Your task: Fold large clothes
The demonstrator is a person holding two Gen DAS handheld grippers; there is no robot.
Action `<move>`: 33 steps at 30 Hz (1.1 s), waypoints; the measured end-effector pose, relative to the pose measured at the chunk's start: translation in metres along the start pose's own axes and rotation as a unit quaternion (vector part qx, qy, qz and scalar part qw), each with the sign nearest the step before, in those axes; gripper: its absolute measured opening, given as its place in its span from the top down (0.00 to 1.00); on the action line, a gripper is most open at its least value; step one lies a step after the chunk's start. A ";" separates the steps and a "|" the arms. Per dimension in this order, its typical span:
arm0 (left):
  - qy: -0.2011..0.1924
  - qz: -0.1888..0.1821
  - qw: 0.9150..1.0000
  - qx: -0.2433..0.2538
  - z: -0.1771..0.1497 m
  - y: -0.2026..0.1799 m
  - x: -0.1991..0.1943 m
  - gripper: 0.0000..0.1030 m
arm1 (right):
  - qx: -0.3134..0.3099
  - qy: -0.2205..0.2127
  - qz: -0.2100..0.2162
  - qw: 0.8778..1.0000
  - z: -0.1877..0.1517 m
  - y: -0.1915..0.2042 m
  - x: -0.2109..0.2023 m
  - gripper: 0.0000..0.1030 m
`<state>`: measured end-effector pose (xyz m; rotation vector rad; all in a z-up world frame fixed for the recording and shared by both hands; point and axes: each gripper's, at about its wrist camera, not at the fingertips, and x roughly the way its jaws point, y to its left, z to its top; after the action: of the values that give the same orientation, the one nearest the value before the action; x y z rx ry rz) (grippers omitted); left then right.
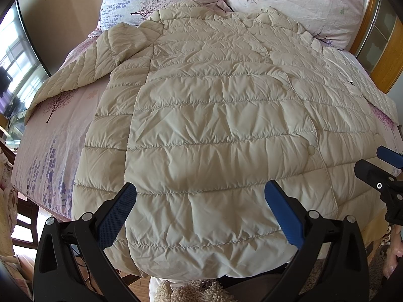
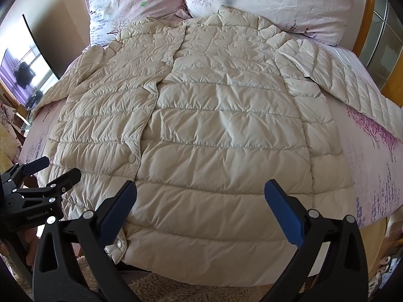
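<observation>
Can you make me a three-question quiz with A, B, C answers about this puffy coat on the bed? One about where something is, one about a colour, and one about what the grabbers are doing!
1. Where does the collar of the coat point?
A. Toward the pillows
B. Toward the grippers
C. Off the side of the bed

2. What colour are the pads on the gripper fingers?
A. Red
B. Blue
C. Yellow

3. What are the left gripper and the right gripper doing?
A. Both shut on a sleeve
B. One open, one pinching the hem
C. Both open, holding nothing

Answers:
1 A, the collar end lies up against the two flowery pillows.
2 B, the inside face of each finger is blue.
3 C, each pair of fingers stands wide apart above the hem, with no cloth between them.
</observation>
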<state>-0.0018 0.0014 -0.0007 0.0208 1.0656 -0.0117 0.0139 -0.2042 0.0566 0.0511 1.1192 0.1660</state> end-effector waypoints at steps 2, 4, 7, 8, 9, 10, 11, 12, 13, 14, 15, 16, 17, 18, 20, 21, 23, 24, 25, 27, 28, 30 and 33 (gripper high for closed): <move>0.000 0.000 1.000 0.000 0.000 0.000 0.000 0.01 | 0.001 0.000 0.000 1.000 0.000 0.000 0.000 0.02; 0.000 0.000 1.000 0.000 0.000 0.000 0.000 0.01 | 0.000 0.000 0.001 1.000 0.000 0.001 0.000 0.02; 0.000 0.000 1.000 0.000 -0.001 0.003 0.002 0.01 | 0.001 0.000 0.001 1.000 0.000 0.000 0.000 0.02; 0.000 0.001 1.000 0.000 -0.001 0.004 0.002 0.01 | 0.001 -0.001 0.001 1.000 0.000 0.001 0.000 0.02; 0.000 0.001 1.000 -0.001 -0.002 0.005 0.002 0.01 | 0.001 0.000 0.001 1.000 0.000 0.001 0.000 0.02; 0.000 0.001 1.000 -0.001 -0.001 0.004 0.002 0.01 | 0.002 0.000 0.002 1.000 0.000 0.001 0.000 0.02; 0.000 0.001 1.000 -0.001 -0.003 0.005 0.002 0.01 | 0.002 -0.001 0.002 1.000 0.000 0.000 0.000 0.02; 0.000 0.002 1.000 -0.001 -0.003 0.007 0.003 0.01 | 0.004 -0.001 0.004 1.000 0.000 0.000 0.000 0.02; 0.000 0.002 1.000 -0.002 -0.003 0.009 0.004 0.01 | 0.006 -0.001 0.006 1.000 0.001 0.000 0.001 0.02; 0.000 0.002 1.000 -0.002 -0.003 0.010 0.003 0.01 | 0.009 -0.001 0.008 1.000 0.002 -0.001 0.000 0.02; 0.000 0.003 1.000 -0.002 0.000 0.008 0.002 0.01 | 0.013 -0.001 0.009 1.000 0.003 -0.003 0.001 0.02; 0.000 0.004 1.000 -0.001 0.001 0.008 0.002 0.01 | 0.018 -0.002 0.011 1.000 0.004 -0.004 0.001 0.02; -0.001 0.004 1.000 -0.001 0.003 0.007 0.002 0.01 | 0.023 -0.003 0.014 1.000 0.005 -0.006 0.002 0.02; -0.001 0.004 1.000 -0.001 0.004 0.008 0.002 0.01 | 0.029 -0.004 0.019 0.999 0.006 -0.009 0.003 0.02; 0.000 0.000 1.000 0.000 0.009 0.008 0.004 0.01 | 0.043 -0.011 0.027 0.999 0.010 -0.016 0.003 0.02; 0.000 -0.002 1.000 0.001 0.011 0.008 0.004 0.01 | 0.052 -0.016 0.030 0.998 0.012 -0.022 0.003 0.02; 0.000 -0.009 1.000 0.002 0.017 0.010 0.006 0.01 | 0.075 -0.036 0.038 0.996 0.018 -0.035 0.002 0.02; 0.001 -0.017 1.000 0.002 0.019 0.011 0.007 0.01 | 0.083 -0.044 0.042 0.995 0.021 -0.043 0.002 0.02; 0.003 -0.025 1.000 0.002 0.023 0.012 0.009 0.01 | 0.094 -0.054 0.043 0.993 0.024 -0.051 0.003 0.02; 0.005 -0.041 0.999 -0.001 0.030 0.015 0.011 0.01 | 0.130 -0.082 0.044 0.987 0.030 -0.077 0.004 0.02; 0.004 -0.048 0.999 -0.004 0.035 0.017 0.012 0.01 | 0.153 -0.090 0.040 0.983 0.033 -0.092 0.005 0.02; 0.005 -0.063 0.998 -0.007 0.044 0.023 0.014 0.01 | 0.203 -0.099 0.022 0.974 0.037 -0.123 0.006 0.02; 0.005 -0.083 0.996 -0.016 0.057 0.031 0.017 0.01 | 0.301 -0.125 0.018 0.945 0.037 -0.184 0.002 0.02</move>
<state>0.0568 0.0315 0.0123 -0.0975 1.0752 -0.1443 0.0682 -0.3841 0.0483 0.6228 0.8817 -0.1530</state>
